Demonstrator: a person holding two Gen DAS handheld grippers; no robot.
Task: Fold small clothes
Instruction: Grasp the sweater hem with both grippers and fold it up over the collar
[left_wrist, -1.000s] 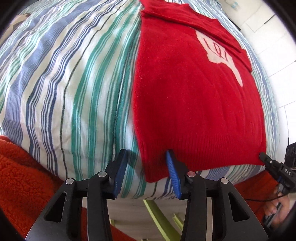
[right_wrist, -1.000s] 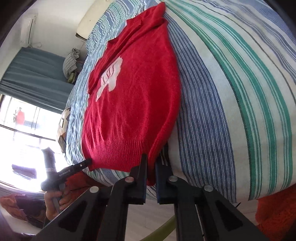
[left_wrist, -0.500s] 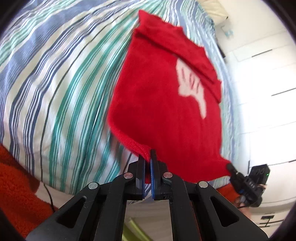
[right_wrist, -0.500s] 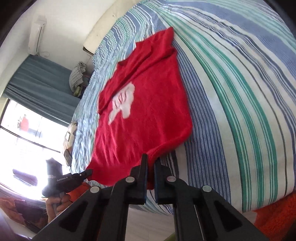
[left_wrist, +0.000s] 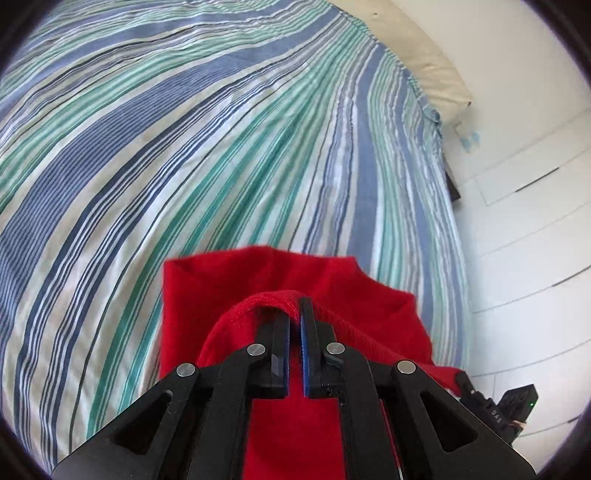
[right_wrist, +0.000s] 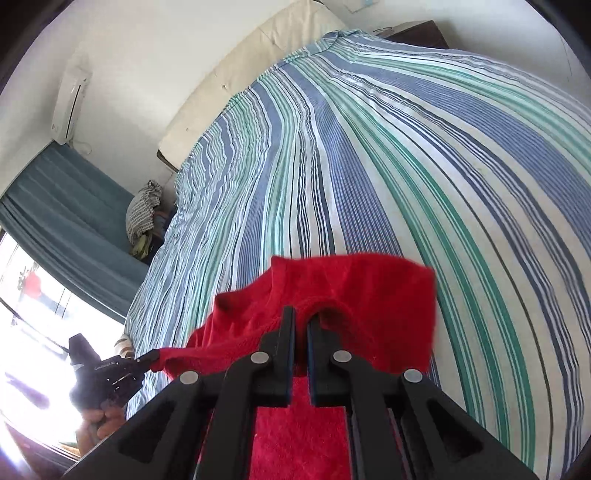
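A small red knit sweater (left_wrist: 229, 291) lies on the striped bed cover (left_wrist: 184, 147), its lower part lifted and carried over the upper part. My left gripper (left_wrist: 297, 306) is shut on the ribbed hem at one bottom corner. The sweater (right_wrist: 373, 299) also fills the low middle of the right wrist view, where my right gripper (right_wrist: 301, 317) is shut on the other hem corner. The hem stretches between the two grippers. The left gripper (right_wrist: 147, 360) shows at the lower left of the right wrist view, a hand (right_wrist: 103, 421) behind it. The white print is hidden.
The bed cover (right_wrist: 406, 166) stretches far ahead to a cream headboard (right_wrist: 236, 77). A white wall and cupboard fronts (left_wrist: 524, 206) border the bed's right side. A teal curtain (right_wrist: 66, 206), a bright window and a bundle of cloth (right_wrist: 142, 214) lie off its left side.
The left gripper closed on the hem corner. Both grippers then lifted the hem and carried it forward over the sweater toward its collar, so the white print is now covered.
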